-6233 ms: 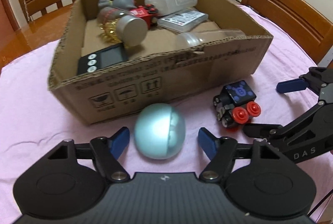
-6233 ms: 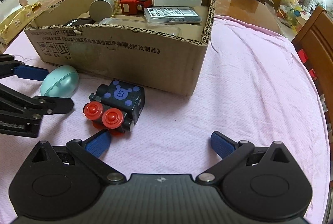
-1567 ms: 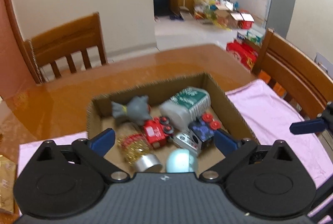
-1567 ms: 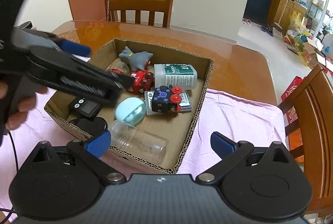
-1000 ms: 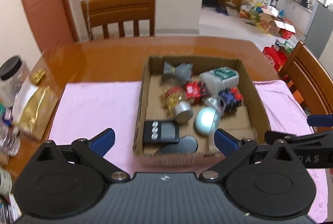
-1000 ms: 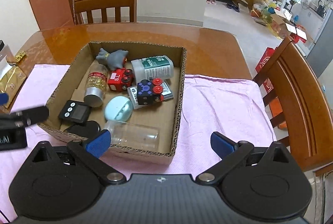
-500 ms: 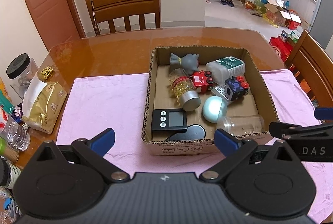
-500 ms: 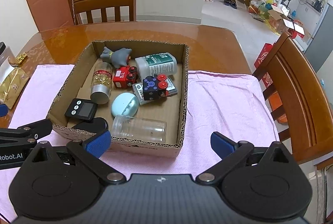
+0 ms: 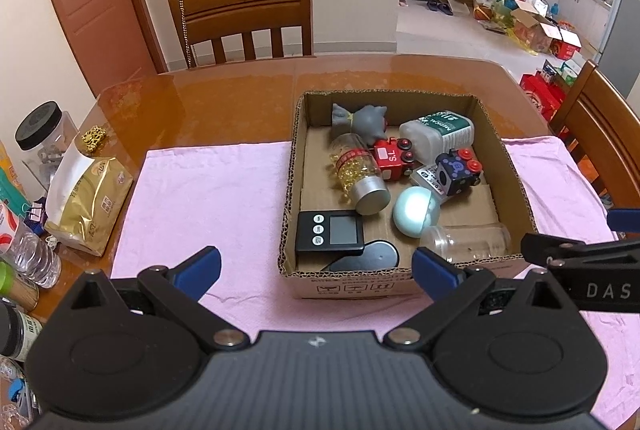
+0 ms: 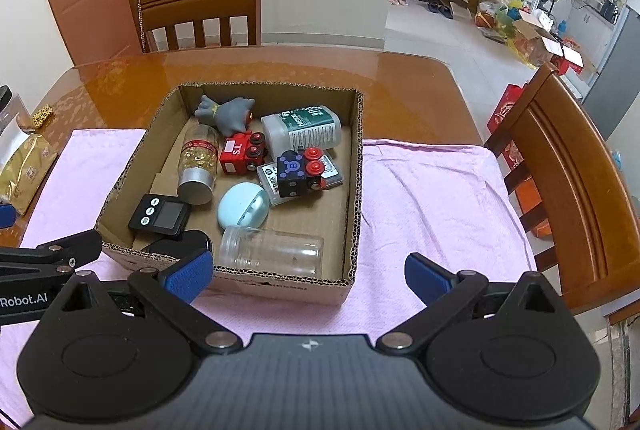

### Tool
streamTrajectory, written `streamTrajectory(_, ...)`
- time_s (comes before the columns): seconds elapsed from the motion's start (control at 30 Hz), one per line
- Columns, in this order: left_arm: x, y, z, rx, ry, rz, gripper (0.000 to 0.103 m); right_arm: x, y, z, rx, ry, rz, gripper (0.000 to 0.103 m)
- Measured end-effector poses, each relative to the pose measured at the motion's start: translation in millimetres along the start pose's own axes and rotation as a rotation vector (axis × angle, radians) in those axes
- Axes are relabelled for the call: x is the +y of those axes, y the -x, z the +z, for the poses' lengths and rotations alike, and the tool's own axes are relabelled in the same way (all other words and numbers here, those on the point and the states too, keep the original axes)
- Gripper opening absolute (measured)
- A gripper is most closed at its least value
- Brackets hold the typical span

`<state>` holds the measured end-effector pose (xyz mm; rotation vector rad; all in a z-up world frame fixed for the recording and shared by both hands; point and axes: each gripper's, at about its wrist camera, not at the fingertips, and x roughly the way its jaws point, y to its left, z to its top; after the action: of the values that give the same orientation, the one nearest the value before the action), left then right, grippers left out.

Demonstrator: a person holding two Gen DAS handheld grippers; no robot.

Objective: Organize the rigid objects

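Brown cardboard box (image 9: 404,286) sits on the pink cloth (image 9: 208,198), full of toys and bottles. Left gripper (image 9: 316,266) and right gripper (image 10: 308,272) are spread wide, holding nothing.

The worktop (image 9: 240,98) is glossy brown wood with rounded corners. A pink cloth (image 9: 208,190) covers its near half, lying flat on the wood with a few wrinkles. A cardboard box (image 9: 352,286) sits on the cloth, at about 1 o'clock in the left wrist view. At 9 o'clock, beside the cloth's edge, a gold foil pouch (image 9: 90,202) lies on the bare wood. Behind it, toward 10 o'clock, stand a small gold ornament (image 9: 93,138) and a clear jar with a black lid (image 9: 40,134). Water bottles (image 9: 28,250) crowd the left edge.
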<state>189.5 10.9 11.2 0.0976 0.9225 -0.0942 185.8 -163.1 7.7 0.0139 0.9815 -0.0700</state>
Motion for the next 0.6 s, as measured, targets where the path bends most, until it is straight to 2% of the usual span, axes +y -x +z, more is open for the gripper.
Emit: streamTrajectory(0.6,-1.1,4.0,0.5,-0.001,0.003,-0.001,0.101,1.0,5.4,-2.2,-0.005,0.002,-0.005,0.103)
